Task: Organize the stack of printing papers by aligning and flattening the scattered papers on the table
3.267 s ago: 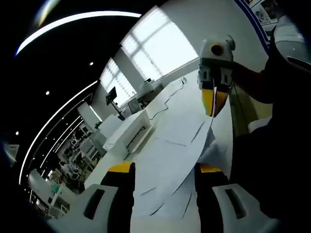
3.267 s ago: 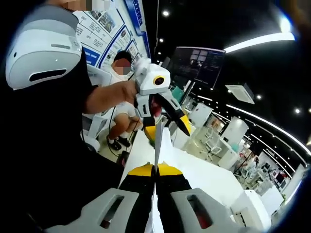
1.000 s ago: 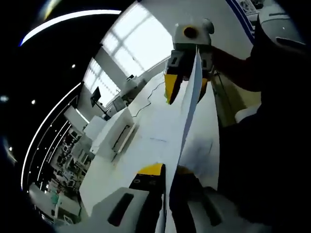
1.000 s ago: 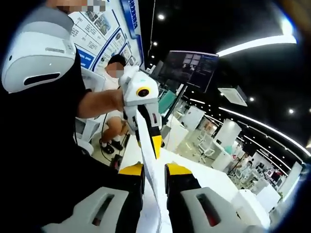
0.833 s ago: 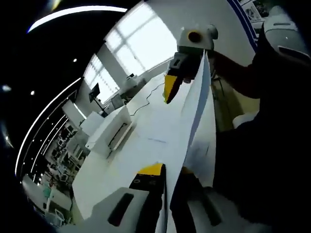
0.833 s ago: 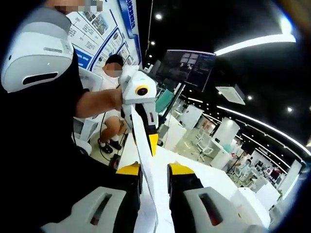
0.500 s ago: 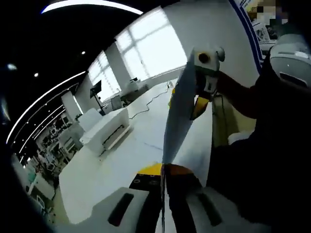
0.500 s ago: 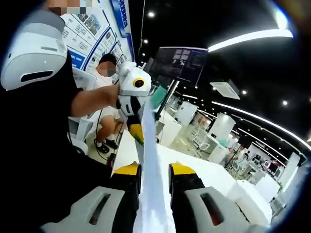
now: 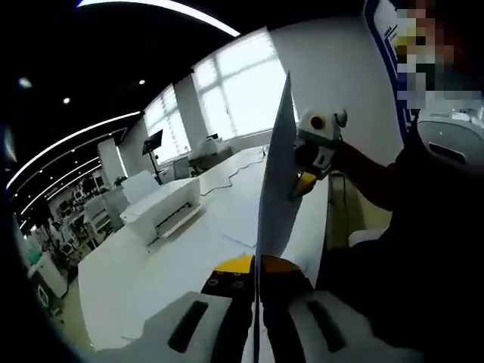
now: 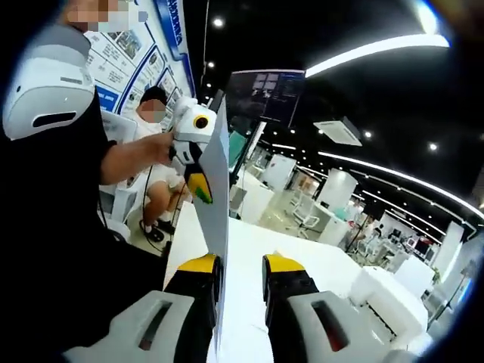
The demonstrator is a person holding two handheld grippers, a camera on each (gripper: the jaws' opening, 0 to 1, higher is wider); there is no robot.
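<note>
Wide white tabltop [image 9: 174, 249] lies open below, a printer [image 9: 162, 208] well off to the far side. The stack of papers [image 9: 274, 189] is up off it, standing on edge between both tools. Left tool [image 9: 255, 266] is pinched tight on the near edge; right tool [image 10: 240, 265] has jaws parted, papers against its left jaw, grip uncertain.

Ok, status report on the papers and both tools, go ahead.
Left tool shut on paper stack, right tool open around its other edge. Stack held upright, on edge, above the white table. Nothing in the way.
</note>
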